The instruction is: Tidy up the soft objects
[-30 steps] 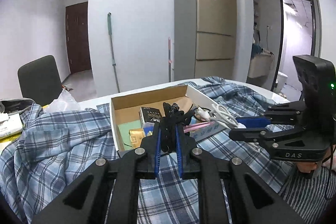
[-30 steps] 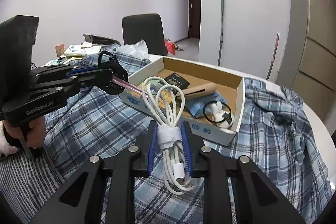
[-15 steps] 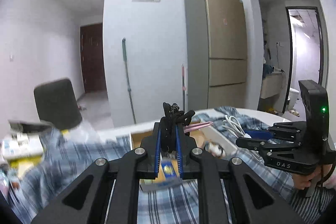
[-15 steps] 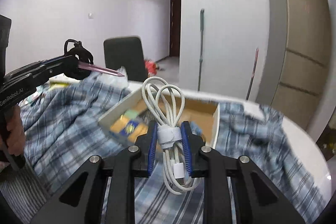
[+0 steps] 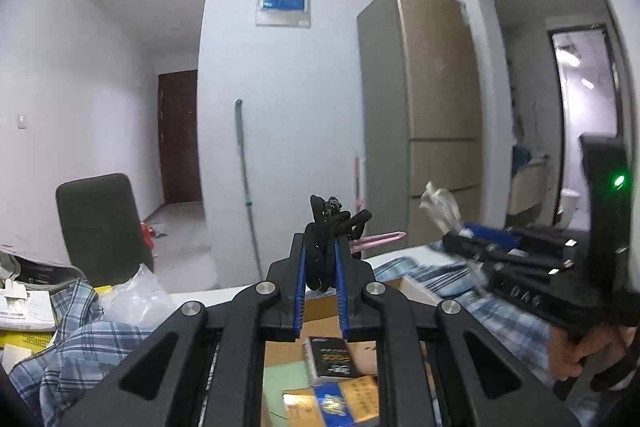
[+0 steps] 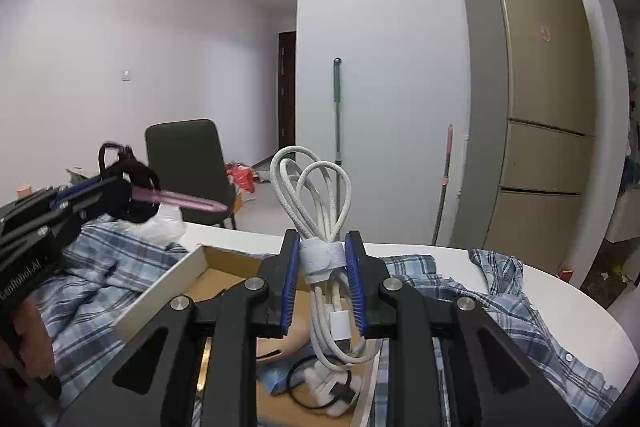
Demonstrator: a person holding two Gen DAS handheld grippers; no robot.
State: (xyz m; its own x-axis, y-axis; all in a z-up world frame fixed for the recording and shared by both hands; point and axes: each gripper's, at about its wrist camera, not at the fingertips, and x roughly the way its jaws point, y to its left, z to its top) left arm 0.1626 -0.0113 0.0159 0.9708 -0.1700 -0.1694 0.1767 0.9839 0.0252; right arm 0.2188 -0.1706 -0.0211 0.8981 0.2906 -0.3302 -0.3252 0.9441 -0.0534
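Note:
My left gripper [image 5: 320,259] is shut on a black hair tie bundle [image 5: 330,227] with a pink stick [image 5: 378,239] poking out to the right; it hangs above the open cardboard box [image 5: 320,311]. My right gripper [image 6: 322,271] is shut on a coiled white cable [image 6: 316,187] bound by a white strap, held above the same box [image 6: 160,299]. Each gripper shows in the other's view: the right one [image 5: 472,243] at the right, the left one [image 6: 120,191] at the left.
A blue plaid shirt [image 6: 472,291] covers the round white table [image 6: 600,315] around the box. The box holds cards, a black packet [image 5: 332,359] and a white-and-black item [image 6: 332,387]. A dark chair [image 6: 188,163], a clear bag [image 5: 136,299] and papers [image 5: 20,307] lie beyond.
Both grippers have risen and tilted upward with their loads, so the box has dropped low in both views. Both holds are unchanged.

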